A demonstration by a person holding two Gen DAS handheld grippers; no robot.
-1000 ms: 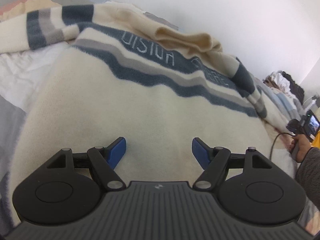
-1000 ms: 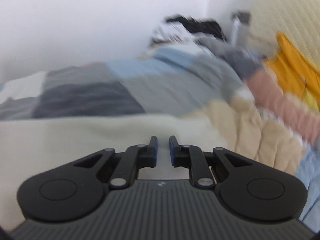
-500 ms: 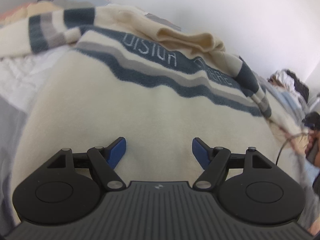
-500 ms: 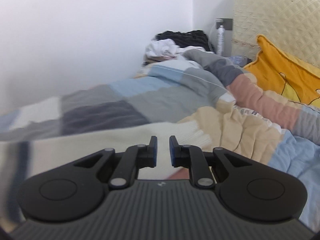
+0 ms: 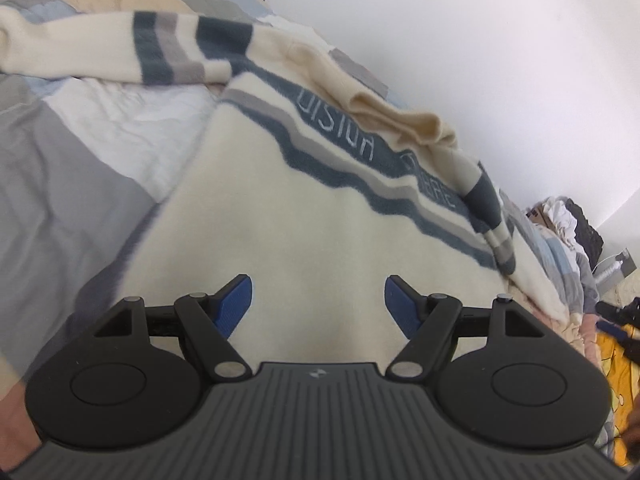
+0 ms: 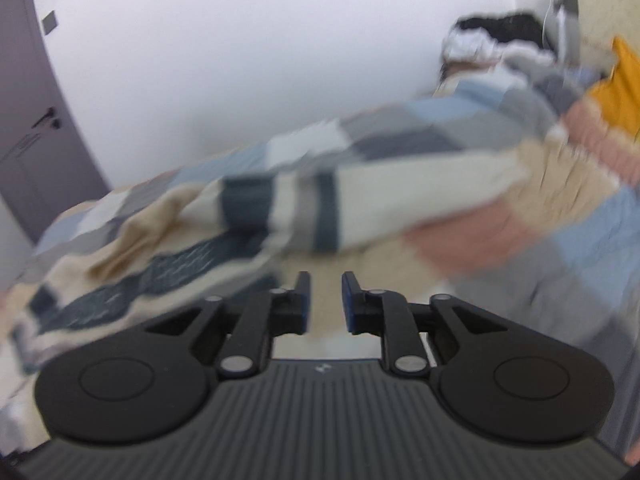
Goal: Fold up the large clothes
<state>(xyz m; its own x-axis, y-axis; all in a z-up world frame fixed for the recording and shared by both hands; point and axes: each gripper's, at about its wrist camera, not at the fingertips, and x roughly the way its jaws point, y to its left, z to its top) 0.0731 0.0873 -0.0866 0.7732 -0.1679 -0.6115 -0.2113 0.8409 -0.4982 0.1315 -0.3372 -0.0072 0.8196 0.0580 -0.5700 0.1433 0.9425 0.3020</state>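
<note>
While we look along our left gripper (image 5: 318, 300), we see the big cream sweater (image 5: 320, 208) lying flat on the patchwork quilt (image 5: 60, 184). Its body spreads right under and ahead of this gripper. The jaws stand wide apart, and nothing is between them. They hang over the plain cream part, near the bottom edge of the sweater.

The blue and grey stripes (image 5: 360, 172) run across the chest, from our left to our right. One sleeve (image 5: 140, 56) stretches far out to the left, over the quilt. The other sleeve lies bunched along the right side.

Our right gripper (image 6: 325, 300) has just been opening its jaws. They now stand a little apart, and nothing is between them. Its picture is blurry, but we can see a striped sleeve (image 6: 360, 196) ahead of it, lying sideways across the bed. The sleeve's long way runs left to right, and the gripper is not touching it.

We think a sleeve should be folded in over the body next. Each gripper looks nearer to the sleeve on its own side.
</note>
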